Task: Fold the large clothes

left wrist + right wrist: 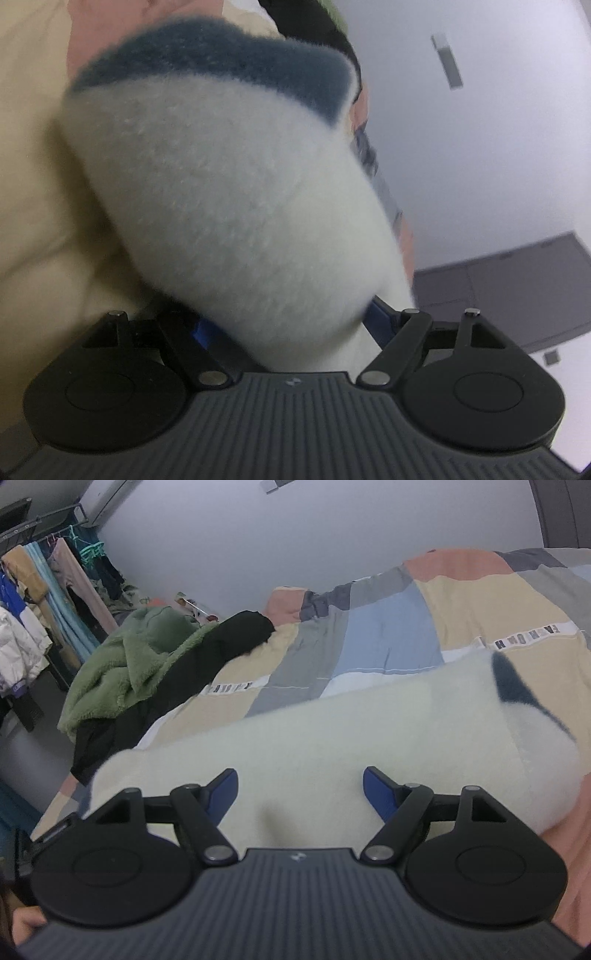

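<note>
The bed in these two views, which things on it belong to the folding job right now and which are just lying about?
Part of the job:
- white fluffy garment with dark blue patch, lying between both sets of jaws
- left gripper
- right gripper

Lying about:
- green fleece
- black garment
- patchwork bedcover
- clothes rack

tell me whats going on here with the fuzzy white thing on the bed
A person with a gripper in each hand is folding a fluffy white garment with a dark blue patch on a patchwork bedspread. The right gripper is open over it; the left gripper has the fabric bulging between wide jaws. A green fleece waits nearby.
</note>
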Motion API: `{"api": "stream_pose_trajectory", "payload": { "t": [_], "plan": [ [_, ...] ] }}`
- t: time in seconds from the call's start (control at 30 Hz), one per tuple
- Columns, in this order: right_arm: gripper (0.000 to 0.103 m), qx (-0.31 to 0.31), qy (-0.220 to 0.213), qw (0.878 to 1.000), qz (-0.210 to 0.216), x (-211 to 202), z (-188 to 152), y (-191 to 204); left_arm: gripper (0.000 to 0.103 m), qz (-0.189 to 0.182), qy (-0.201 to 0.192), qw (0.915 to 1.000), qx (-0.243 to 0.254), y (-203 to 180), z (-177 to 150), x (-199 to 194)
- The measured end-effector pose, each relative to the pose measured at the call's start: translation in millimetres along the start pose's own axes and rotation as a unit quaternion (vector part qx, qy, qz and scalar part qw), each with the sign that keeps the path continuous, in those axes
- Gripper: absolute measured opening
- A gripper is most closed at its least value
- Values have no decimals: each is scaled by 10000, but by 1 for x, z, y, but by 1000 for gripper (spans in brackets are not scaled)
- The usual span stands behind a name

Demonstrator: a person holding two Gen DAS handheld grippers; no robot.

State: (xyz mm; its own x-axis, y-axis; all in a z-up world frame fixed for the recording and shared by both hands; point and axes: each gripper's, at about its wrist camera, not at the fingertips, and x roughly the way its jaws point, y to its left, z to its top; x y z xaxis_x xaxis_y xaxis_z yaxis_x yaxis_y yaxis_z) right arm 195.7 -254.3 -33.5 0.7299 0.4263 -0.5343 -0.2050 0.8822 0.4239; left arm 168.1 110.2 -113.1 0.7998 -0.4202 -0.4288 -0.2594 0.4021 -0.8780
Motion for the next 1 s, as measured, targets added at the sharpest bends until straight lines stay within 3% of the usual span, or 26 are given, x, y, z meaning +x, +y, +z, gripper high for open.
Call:
{"api": "stream_pose_trajectory", "payload": {
  "t": [0.1, 0.23, 0.3, 0.4, 0.5, 0.57, 0.73, 0.77, 0.87, 1.0],
  "plan": [
    [77, 89, 51, 9999, 96, 1, -2, 1, 82, -94, -104, 9992, -386, 7, -1, 8],
    [77, 358, 186, 9984, 406, -1, -10, 3, 79, -82, -123, 9992, -366, 8, -2, 12],
    [77, 544, 258, 9962, 636, -3, -13, 6, 67, -56, -145, 9992, -382, 7, -3, 8],
    [77, 906, 427, 9897, 1026, -2, -20, 9, 58, -58, -199, 9994, -261, 3, -3, 3],
    [80, 1372, 720, 9780, 1393, 6, -30, 11, 54, -48, -254, 9996, -130, -6, -4, 3],
    [92, 1727, 873, 9670, 1660, 12, -37, 10, 53, -49, -271, 9996, -50, -8, -5, 1],
    [92, 2613, 1394, 9323, 2075, 41, -54, 3, 53, -67, -292, 9995, 50, -12, -5, -3],
    [92, 2783, 1467, 9266, 2061, 48, -58, 0, 53, -84, -293, 9995, 40, -12, -5, -4],
    [92, 3025, 1450, 9267, 1695, 61, -64, -7, 53, -104, -285, 9995, 72, -12, -4, -6],
    [91, 3335, 994, 9265, 1433, 60, -60, -24, 53, -126, -291, 9995, 95, -7, 9, -4]
  ]
}}
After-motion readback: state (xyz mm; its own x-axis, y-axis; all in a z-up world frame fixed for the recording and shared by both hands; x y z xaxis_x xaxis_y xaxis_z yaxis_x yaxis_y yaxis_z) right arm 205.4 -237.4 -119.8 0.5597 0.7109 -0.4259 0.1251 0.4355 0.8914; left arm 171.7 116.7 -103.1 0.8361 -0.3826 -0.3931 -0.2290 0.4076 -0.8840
